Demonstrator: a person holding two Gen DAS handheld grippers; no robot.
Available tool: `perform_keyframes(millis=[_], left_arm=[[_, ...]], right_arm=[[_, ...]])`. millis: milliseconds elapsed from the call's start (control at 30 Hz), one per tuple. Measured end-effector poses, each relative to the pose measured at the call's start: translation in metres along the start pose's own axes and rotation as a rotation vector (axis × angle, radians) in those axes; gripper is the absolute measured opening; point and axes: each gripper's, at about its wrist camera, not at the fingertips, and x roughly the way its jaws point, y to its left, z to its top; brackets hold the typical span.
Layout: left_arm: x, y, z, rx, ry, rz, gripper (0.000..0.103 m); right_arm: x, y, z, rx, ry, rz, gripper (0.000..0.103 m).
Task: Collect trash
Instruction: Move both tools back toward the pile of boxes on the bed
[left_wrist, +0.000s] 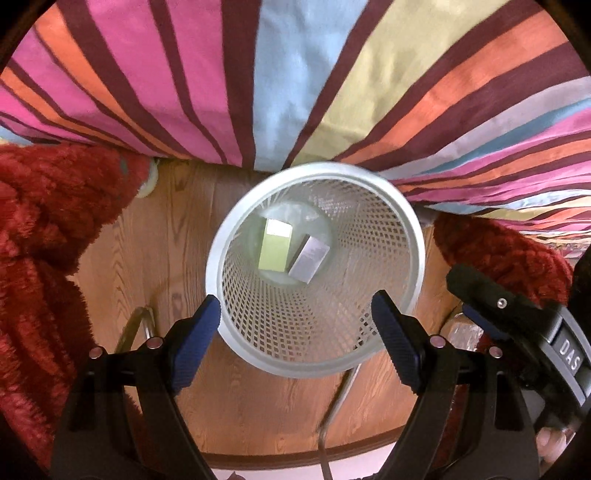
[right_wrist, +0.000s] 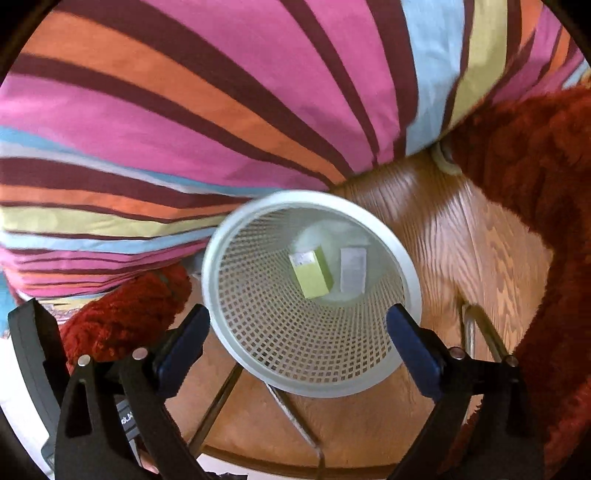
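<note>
Basket: we look straight down into the white mesh wastebasket, which stands on the wooden floor just beside the striped bedding.
Trash: a green box and a grey box lie side by side on the basket's bottom, touching or nearly so.
Left gripper: we hold it over the rim with the jaws spread wide and nothing between them, which we judge fits a drop just made.
Right gripper: likewise spread and empty above the same basket.
Why here: we judge both tools hover over the opening so anything let go falls inside.
Red fabric: fluffy and draped on both sides, it hides part of the floor.
Hard to make out: the print on the box labels is unreadable, the basket rim is blurred in the right wrist view, and whether more trash remains elsewhere is out of view.
</note>
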Motion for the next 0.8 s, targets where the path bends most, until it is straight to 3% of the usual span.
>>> perform_keyframes(millis=[300, 400, 600, 800], left_arm=[[-0.060, -0.004, -0.013, 0.057, -0.159, 0.006, 0.082], [-0.087, -0.004, -0.016, 0.078, -0.239, 0.026, 0.082], [-0.150, -0.009, -0.009, 0.077, -0.441, 0.050, 0.082], [-0.195, -0.024, 0.009, 0.114, -0.582, 0.055, 0.082]], right_arm=[[-0.062, 0.022, -0.010, -0.149, -0.208, 0.026, 0.092], [-0.093, 0.033, -0.012, -0.242, -0.314, 0.029, 0.092], [-0.155, 0.057, -0.012, -0.418, -0.617, -0.018, 0.092], [-0.182, 0.079, 0.006, -0.519, -0.757, -0.039, 0.092]])
